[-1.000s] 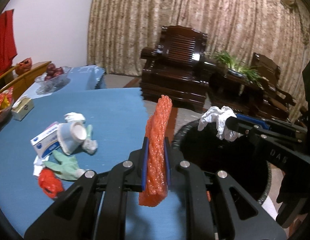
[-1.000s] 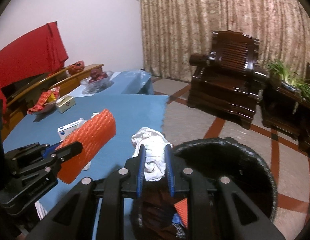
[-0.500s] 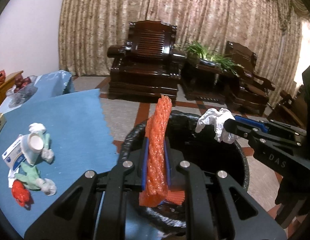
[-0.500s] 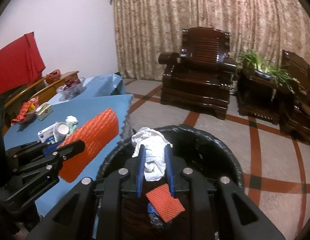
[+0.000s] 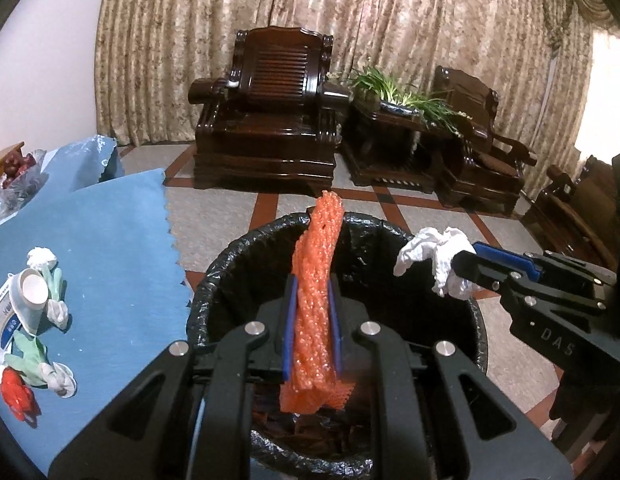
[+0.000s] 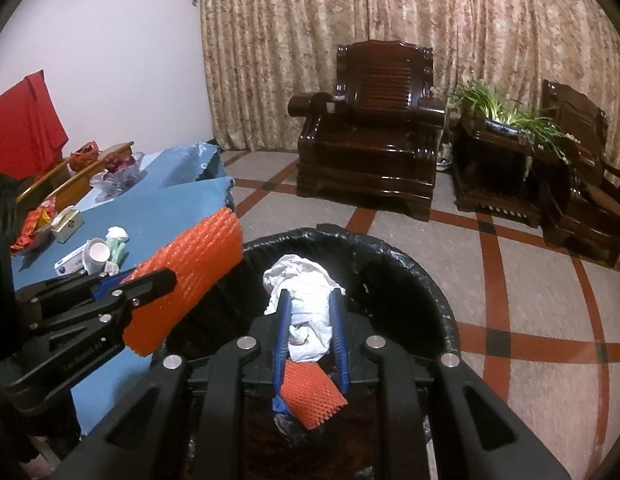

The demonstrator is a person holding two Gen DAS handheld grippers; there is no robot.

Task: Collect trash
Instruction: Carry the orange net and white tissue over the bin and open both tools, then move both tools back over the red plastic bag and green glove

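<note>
Bin (image 5: 214,280) on floor just right of table (image 5: 110,248). Cup (image 5: 30,294), box (image 5: 4,320), scraps on table left of bin. Foam net (image 5: 315,304), tissue (image 5: 441,260) over bin mouth. Armchair (image 5: 270,108), plant (image 5: 393,88) behind bin.

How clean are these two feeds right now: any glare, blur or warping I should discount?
Left wrist: sharp, but the window at the right edge blows out white, and the curtains bow toward the dark round corners. Right wrist: evenly lit, no glare; the floor stripes curve, and the bin liner interior stays murky.
</note>
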